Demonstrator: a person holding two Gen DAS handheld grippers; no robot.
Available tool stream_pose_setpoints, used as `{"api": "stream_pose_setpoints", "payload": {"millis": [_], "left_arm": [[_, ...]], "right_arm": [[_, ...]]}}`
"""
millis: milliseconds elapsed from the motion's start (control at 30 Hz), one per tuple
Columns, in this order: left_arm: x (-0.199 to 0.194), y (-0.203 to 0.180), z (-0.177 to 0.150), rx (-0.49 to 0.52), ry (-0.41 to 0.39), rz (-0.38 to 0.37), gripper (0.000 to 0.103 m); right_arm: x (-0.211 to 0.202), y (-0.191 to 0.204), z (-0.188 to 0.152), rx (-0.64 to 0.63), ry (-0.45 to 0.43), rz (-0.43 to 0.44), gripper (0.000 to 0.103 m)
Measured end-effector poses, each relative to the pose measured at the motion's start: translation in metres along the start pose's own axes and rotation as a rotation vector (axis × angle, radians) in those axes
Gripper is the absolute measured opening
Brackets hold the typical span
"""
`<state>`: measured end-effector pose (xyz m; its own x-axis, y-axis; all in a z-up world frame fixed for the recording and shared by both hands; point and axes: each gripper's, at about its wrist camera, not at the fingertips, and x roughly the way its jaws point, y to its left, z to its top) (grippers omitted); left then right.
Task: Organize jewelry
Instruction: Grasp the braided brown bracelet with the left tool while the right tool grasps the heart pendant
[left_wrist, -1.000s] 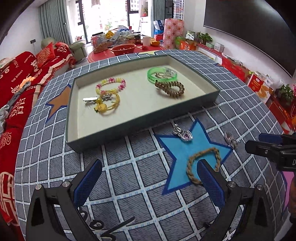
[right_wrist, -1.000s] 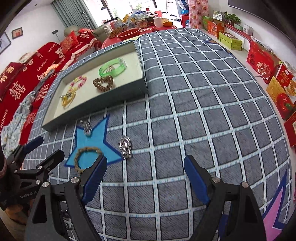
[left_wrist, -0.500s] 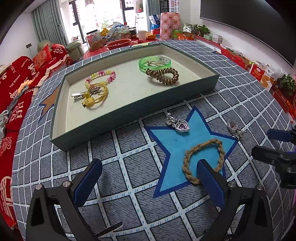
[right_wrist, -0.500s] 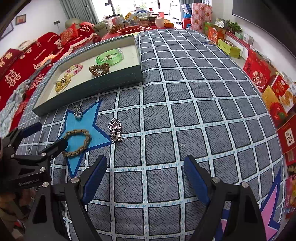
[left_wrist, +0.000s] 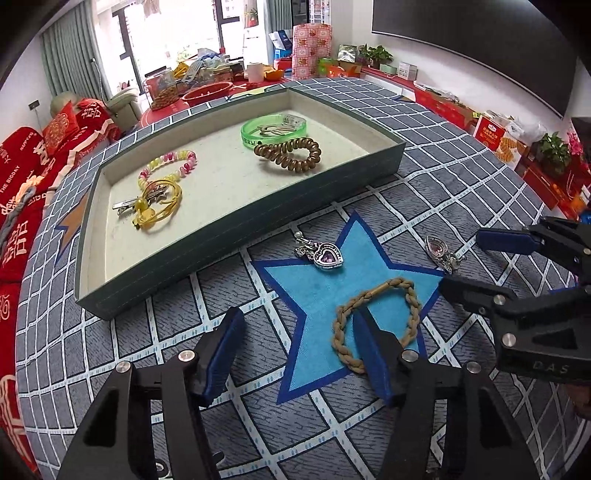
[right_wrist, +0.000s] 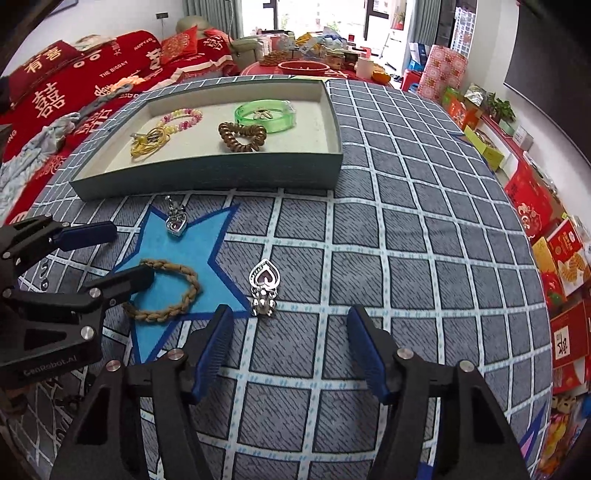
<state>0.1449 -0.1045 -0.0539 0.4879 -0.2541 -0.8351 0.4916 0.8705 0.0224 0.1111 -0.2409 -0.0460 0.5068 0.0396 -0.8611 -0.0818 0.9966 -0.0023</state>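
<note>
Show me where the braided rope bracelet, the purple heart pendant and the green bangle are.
braided rope bracelet (left_wrist: 414, 306), left wrist view, right side of loop.
purple heart pendant (left_wrist: 327, 255), left wrist view, the stone.
green bangle (right_wrist: 285, 123), right wrist view, front rim.

The tray (left_wrist: 236, 221) sits upper left of the frame, 4 bracelets inside; below it on the cloth (left_wrist: 461, 177) — 2 pendants, with a braided bracelet (left_wrist: 375, 321) lower right.

Tray (left_wrist: 236, 236) wall is blocking the far side, its inside crowded with bracelets and hair ties. Open checkered cloth (right_wrist: 424, 258) is lying free to the right. On the blue star (left_wrist: 317, 295), braided bracelet (left_wrist: 376, 325), purple heart pendant (left_wrist: 325, 254) and a second pendant (right_wrist: 264, 286) are sitting close together, left gripper (left_wrist: 295, 354) and right gripper (right_wrist: 291, 350) crowding each other there.
</note>
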Motion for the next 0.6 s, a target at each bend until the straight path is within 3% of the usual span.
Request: {"api": "stream_pose_setpoints", "payload": {"millis": [167, 267, 433, 533, 600], "left_arm": [[-0.001, 0.0, 0.0, -0.003, 0.005, -0.002, 0.074], [-0.001, -0.001, 0.001, -0.003, 0.006, 0.008, 0.074], [0.0, -0.002, 0.003, -0.006, 0.012, 0.015, 0.074], [0.001, -0.003, 0.004, -0.009, 0.027, -0.018, 0.073], [0.0, -0.006, 0.004, 0.002, 0.027, -0.041, 0.059]], "right_arm": [[0.001, 0.003, 0.007, -0.021, -0.005, 0.02, 0.039], [0.0, 0.007, 0.008, -0.031, -0.003, 0.032, 0.017], [-0.001, 0.008, 0.006, -0.011, 0.002, 0.035, 0.017], [-0.004, 0.002, 0.005, 0.024, 0.004, 0.049, 0.017], [-0.006, -0.002, 0.004, 0.048, 0.003, 0.053, 0.017]]}}
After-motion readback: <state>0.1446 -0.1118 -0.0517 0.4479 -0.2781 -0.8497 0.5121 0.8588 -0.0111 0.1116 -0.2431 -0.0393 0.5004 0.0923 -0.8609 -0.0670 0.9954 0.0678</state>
